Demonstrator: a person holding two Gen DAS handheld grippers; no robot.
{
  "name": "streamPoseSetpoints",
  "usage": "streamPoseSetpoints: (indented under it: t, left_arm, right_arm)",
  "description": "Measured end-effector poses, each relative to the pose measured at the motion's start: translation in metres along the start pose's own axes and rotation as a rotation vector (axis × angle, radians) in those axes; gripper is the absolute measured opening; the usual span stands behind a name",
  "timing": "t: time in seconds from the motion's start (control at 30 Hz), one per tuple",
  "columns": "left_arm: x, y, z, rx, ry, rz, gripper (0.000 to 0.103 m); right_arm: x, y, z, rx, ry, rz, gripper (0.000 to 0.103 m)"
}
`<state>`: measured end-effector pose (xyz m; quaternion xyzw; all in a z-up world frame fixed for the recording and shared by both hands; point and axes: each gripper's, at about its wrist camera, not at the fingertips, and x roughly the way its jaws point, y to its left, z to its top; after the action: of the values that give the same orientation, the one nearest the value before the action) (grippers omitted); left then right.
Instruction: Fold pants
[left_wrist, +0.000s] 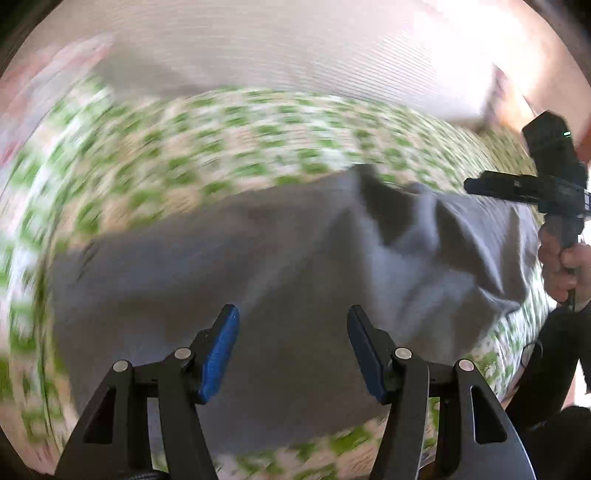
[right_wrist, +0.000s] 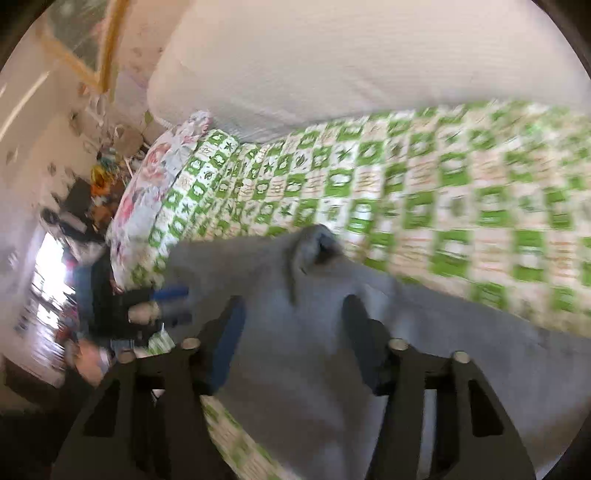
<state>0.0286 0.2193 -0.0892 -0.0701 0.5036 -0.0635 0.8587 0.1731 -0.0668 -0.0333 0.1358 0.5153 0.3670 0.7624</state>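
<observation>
Grey pants (left_wrist: 258, 266) lie on a green-and-white checked bedspread (left_wrist: 207, 144), flat at the left and rumpled into folds toward the right. My left gripper (left_wrist: 291, 347) is open above the flat part, holding nothing. In the right wrist view the pants (right_wrist: 332, 369) spread below my right gripper (right_wrist: 291, 332), which is open and empty, with a raised fold (right_wrist: 314, 243) beyond it. The right gripper's body (left_wrist: 546, 177) shows at the right edge of the left view, over the rumpled end. Both views are blurred by motion.
A large white pillow or duvet (right_wrist: 332, 62) lies along the far side of the bed. A floral pillow (right_wrist: 155, 192) sits at the bed's left end. Cluttered floor and furniture (right_wrist: 74, 221) lie beyond the left edge. The person's hand (left_wrist: 561, 266) is at the right.
</observation>
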Motion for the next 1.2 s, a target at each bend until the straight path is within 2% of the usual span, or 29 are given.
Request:
streamPoseSetpoints:
  t: [0.07, 0.2, 0.3, 0.37, 0.4, 0.43, 0.5, 0.63, 0.7, 0.77, 0.8, 0.83, 0.9, 1.0, 1.07, 1.13, 1.2]
  left_arm:
    - [-0.010, 0.027, -0.016, -0.121, -0.024, 0.010, 0.061]
    - [-0.025, 0.066, -0.047, -0.321, -0.076, 0.014, 0.061]
    - [-0.022, 0.080, -0.058, -0.379, -0.092, -0.019, 0.061]
    - [-0.020, 0.082, -0.056, -0.392, -0.082, 0.029, 0.060]
    - [-0.023, 0.080, -0.054, -0.381, -0.087, 0.046, 0.061]
    - [-0.025, 0.079, -0.049, -0.360, -0.089, 0.066, 0.061]
    - [-0.017, 0.073, -0.038, -0.294, -0.042, 0.144, 0.061]
    - [0.016, 0.069, -0.046, -0.176, 0.059, 0.242, 0.060]
    - [0.024, 0.064, -0.047, -0.137, 0.056, 0.273, 0.060]
    - [0.025, 0.064, -0.044, -0.146, 0.062, 0.271, 0.061]
    - [0.024, 0.067, -0.044, -0.159, 0.060, 0.260, 0.061]
    - [0.022, 0.069, -0.044, -0.167, 0.057, 0.249, 0.060]
    - [0.020, 0.071, -0.045, -0.167, 0.060, 0.240, 0.060]
    - [0.017, 0.069, -0.047, -0.158, 0.073, 0.257, 0.060]
    - [0.018, 0.065, -0.048, -0.154, 0.078, 0.273, 0.061]
    - [0.019, 0.063, -0.049, -0.151, 0.085, 0.291, 0.061]
    - [0.018, 0.060, -0.053, -0.150, 0.087, 0.309, 0.061]
  right_arm:
    - [0.030, -0.006, 0.014, 0.074, 0.032, 0.039, 0.049]
    - [0.078, -0.022, 0.028, 0.188, 0.080, 0.040, 0.046]
    - [0.107, -0.026, 0.031, 0.227, 0.122, 0.048, 0.046]
    - [0.119, -0.029, 0.034, 0.240, 0.129, 0.043, 0.044]
    - [0.124, -0.029, 0.036, 0.237, 0.134, 0.035, 0.030]
    - [0.126, -0.030, 0.037, 0.228, 0.138, 0.020, 0.011]
    - [0.125, -0.030, 0.039, 0.194, 0.127, -0.030, 0.011]
    - [0.102, -0.028, 0.055, 0.175, -0.002, -0.057, 0.010]
    - [0.111, -0.038, 0.055, 0.183, 0.017, -0.096, 0.010]
    - [0.132, -0.046, 0.049, 0.178, 0.089, -0.134, 0.011]
    - [0.133, -0.048, 0.048, 0.180, 0.091, -0.127, 0.016]
    - [0.125, -0.049, 0.047, 0.189, 0.070, -0.113, 0.022]
    - [0.099, -0.047, 0.044, 0.196, 0.024, -0.100, 0.027]
    - [0.052, -0.040, 0.029, 0.134, -0.040, -0.139, 0.027]
    - [0.032, -0.037, 0.015, 0.114, -0.056, -0.091, 0.027]
    - [0.032, -0.033, 0.000, 0.082, 0.012, -0.060, 0.027]
    - [0.035, -0.037, -0.012, 0.060, 0.051, -0.107, 0.027]
